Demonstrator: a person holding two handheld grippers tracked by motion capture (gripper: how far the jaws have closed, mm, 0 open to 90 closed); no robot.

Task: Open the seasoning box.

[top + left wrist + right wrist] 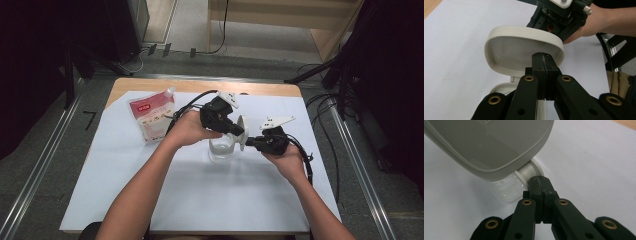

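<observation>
A clear jar (220, 149) with a white hinged lid (243, 131) stands at the middle of the white table cover. The lid is swung up on edge. My left gripper (239, 131) comes from the left, shut with nothing between its jaws. In the left gripper view its tip (546, 56) rests against the lid's hollow inner face (514, 48) near the rim. My right gripper (250, 142) comes from the right, also shut and holding nothing. In the right gripper view its tip (540, 180) meets the white hinge (528, 171) below the lid's outer face (489, 145), beside the jar's clear wall (509, 189).
A pink and white spouted pouch (152, 114) lies flat at the back left of the cover (200, 195). Black cables trail from both grippers across the back and right of the table. Wooden table edge (200, 86) shows at the far side.
</observation>
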